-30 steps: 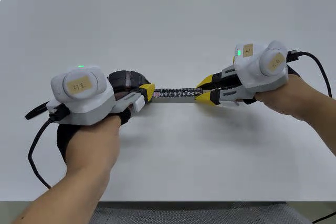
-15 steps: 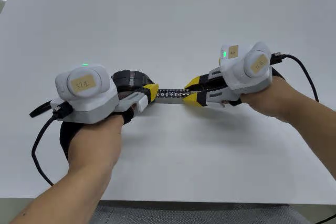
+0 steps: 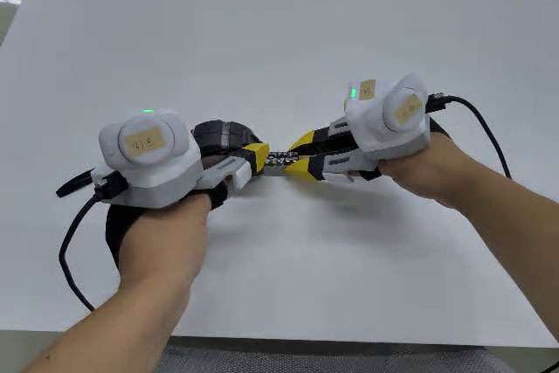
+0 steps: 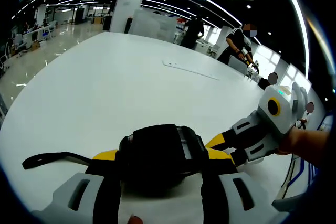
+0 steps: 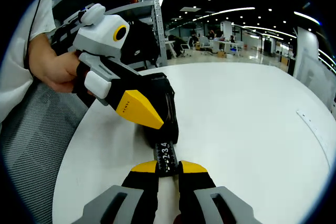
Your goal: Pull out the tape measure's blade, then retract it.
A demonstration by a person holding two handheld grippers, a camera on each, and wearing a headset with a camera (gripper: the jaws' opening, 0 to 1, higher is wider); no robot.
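Mid-frame in the head view, the left gripper [image 3: 245,163] clamps the tape measure [image 3: 220,137]; the right gripper [image 3: 300,156] pinches its blade [image 3: 281,159]. The blade is likely springy and slick, best held flat at its tip.

The tape measure [image 3: 220,135] is matt black plastic, its blade [image 5: 167,156] printed, the table [image 3: 262,41] smooth.

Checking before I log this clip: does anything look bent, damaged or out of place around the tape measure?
Nothing stands out. The left hand-held gripper holds the tape measure case on the white table; the right hand-held gripper pinches the short, straight blade.
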